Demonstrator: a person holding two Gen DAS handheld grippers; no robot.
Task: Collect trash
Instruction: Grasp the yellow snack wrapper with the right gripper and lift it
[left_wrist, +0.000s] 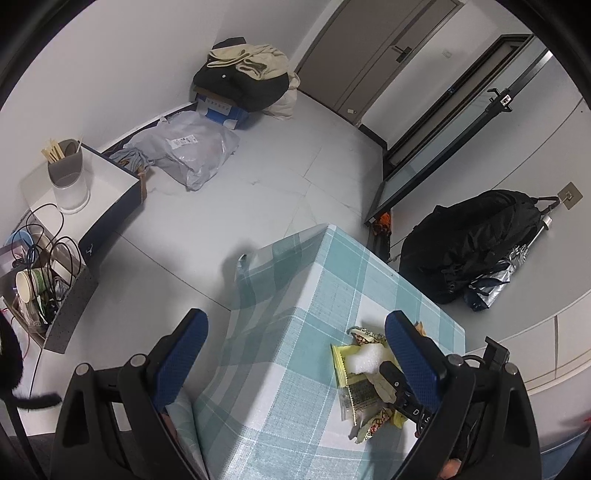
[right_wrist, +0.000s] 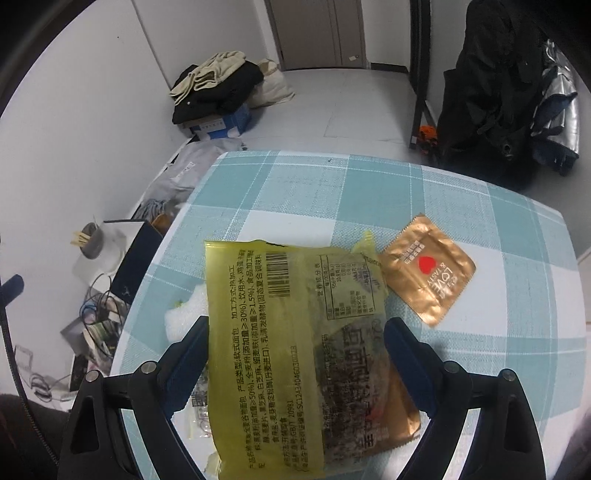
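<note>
Your right gripper (right_wrist: 295, 347) has its fingers spread wide, and a yellow-green wrapper (right_wrist: 295, 332) lies across the gap between them, back side up; whether the pads press it or it merely rests there cannot be told. It carries a barcode near its top edge, a nutrition table, several lines of Chinese print and the strings "GB/T 20981" and "SC12434046030028". From under its lower right part a copper-brown wrapper (right_wrist: 402, 417) sticks out. Just beside its upper right corner, toward the table's right edge, a gold sachet (right_wrist: 428, 271) lies flat with a red heart and the words "LOVE & TASTY". A lump of white foam (right_wrist: 181, 319) shows at the wrapper's left side, near the table's left edge.

Your left gripper (left_wrist: 295, 339) hangs wide apart and grips nothing, straddling a corner of the table (left_wrist: 295, 369) with its teal and white checked cloth. In that view the litter sits in a small heap near the cloth's right edge, close by the right finger. The other tool there shows the letters "DIS".
</note>
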